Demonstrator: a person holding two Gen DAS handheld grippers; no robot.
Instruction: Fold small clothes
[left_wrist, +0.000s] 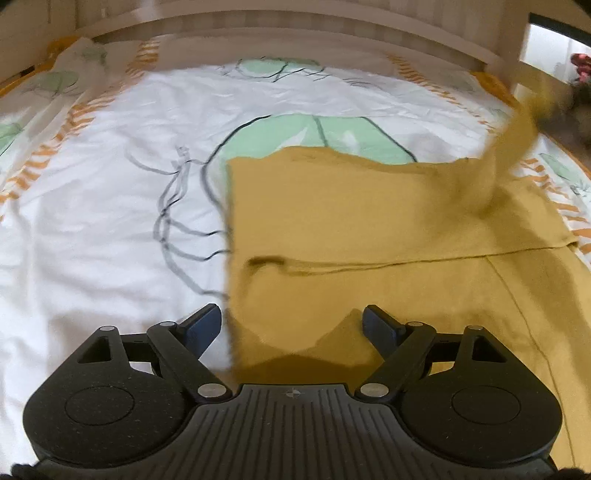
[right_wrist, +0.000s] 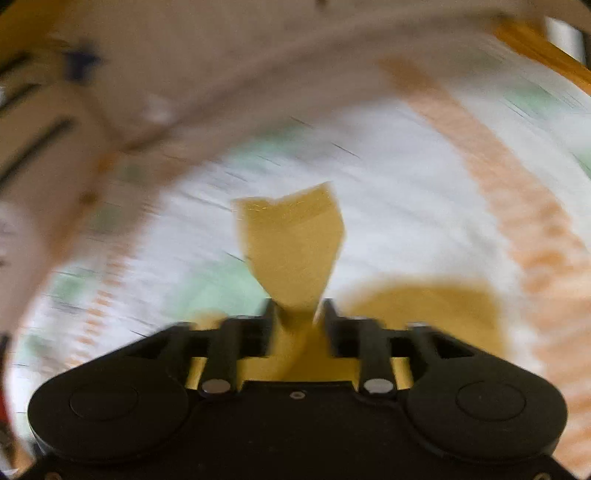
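Mustard-yellow knit garment: lies on the bed's printed duvet cover, toward its right edge, one layer already doubled over. Left gripper: jaws open, empty, over the garment's near left corner. Right gripper: jaws closed on a lifted flap of the garment. Status: folding partly done; raised flap not yet laid down.

1. A bed carries everything, covered by a white sheet printed with green shapes, black lines and orange dashes.
2. A mustard-yellow garment lies flat on the sheet, right of centre, one part lifted off at the far right.
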